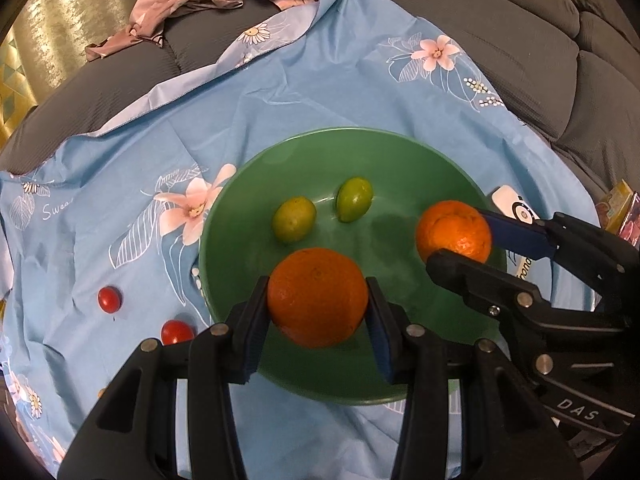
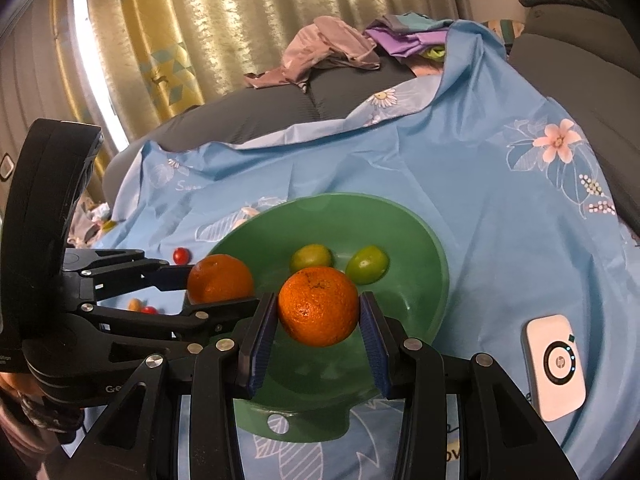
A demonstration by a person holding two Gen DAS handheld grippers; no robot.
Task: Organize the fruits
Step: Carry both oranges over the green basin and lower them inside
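Observation:
A green bowl [image 1: 240, 216] sits on a blue flowered cloth and holds two green limes [image 1: 294, 219] [image 1: 354, 199]. My left gripper [image 1: 318, 300] is shut on an orange [image 1: 317, 296], held above the bowl's near side. My right gripper [image 2: 319, 308] is shut on a second orange [image 2: 319, 306], also over the bowl. The left view shows the right gripper [image 1: 458, 236] with its orange [image 1: 453, 232] at the bowl's right edge. The right view shows the left gripper [image 2: 218, 284] and its orange [image 2: 220, 278] at the bowl's [image 2: 424, 232] left rim. Limes [image 2: 311, 258] [image 2: 367, 264] lie behind.
Two red cherry tomatoes [image 1: 109, 299] [image 1: 177, 332] lie on the cloth [image 1: 320, 92] left of the bowl. A white pocket device [image 2: 556, 366] rests on the cloth right of the bowl. Crumpled clothes [image 1: 188, 0] lie on the grey sofa [image 1: 520, 40] behind. Curtains [image 2: 200, 20] hang beyond.

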